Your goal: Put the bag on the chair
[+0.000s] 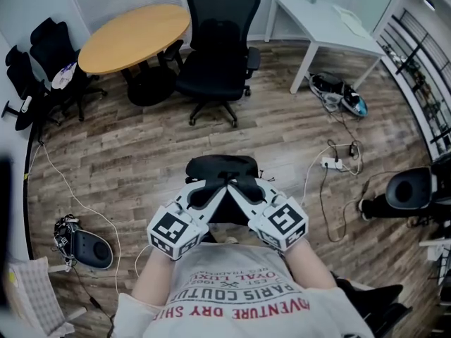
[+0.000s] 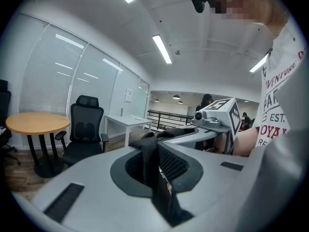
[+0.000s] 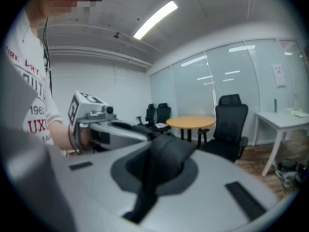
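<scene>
A black bag (image 1: 222,166) hangs in front of me above the wooden floor, held by both grippers. My left gripper (image 1: 213,188) is shut on a black strap (image 2: 153,178) of the bag. Beside it, almost tip to tip, my right gripper (image 1: 238,188) is shut on a fold of the bag's black fabric (image 3: 161,161). A black office chair (image 1: 217,48) stands ahead of the bag, its seat facing me and bare. This chair also shows in the left gripper view (image 2: 84,134) and the right gripper view (image 3: 231,128).
A round wooden table (image 1: 134,37) stands left of the chair and a white desk (image 1: 324,20) to its right. More black chairs (image 1: 39,65) line the left wall. Cables and a power strip (image 1: 337,163) lie on the floor at right, a dark device (image 1: 91,248) at left.
</scene>
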Demonstrator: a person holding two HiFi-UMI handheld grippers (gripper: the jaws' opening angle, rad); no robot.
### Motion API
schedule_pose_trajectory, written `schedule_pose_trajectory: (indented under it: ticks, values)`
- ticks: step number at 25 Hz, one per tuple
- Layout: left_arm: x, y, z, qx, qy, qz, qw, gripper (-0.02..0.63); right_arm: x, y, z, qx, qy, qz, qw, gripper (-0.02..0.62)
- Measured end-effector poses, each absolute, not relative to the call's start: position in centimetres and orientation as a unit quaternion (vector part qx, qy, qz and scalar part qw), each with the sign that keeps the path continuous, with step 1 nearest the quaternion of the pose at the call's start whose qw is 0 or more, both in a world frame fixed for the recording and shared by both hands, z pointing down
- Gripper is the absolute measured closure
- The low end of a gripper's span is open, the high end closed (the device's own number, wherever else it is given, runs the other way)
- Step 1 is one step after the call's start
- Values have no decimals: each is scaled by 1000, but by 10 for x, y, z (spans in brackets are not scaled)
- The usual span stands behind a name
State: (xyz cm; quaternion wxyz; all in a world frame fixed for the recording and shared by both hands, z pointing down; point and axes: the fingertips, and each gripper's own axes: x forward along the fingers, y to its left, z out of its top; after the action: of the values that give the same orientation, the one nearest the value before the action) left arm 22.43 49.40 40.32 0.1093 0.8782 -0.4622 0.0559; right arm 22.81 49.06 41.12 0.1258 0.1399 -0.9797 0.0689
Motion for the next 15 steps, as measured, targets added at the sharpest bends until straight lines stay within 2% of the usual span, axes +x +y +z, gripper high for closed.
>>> schedule_pose_trajectory:
  ticks: [6, 15]
  values:
    - [176, 448, 413, 888, -437, 61, 126, 549, 182, 446, 427, 151, -975, 79, 145, 568]
    - [95, 363, 410, 919, -370, 77, 116, 549, 98, 362, 419, 199, -964, 112, 134, 568]
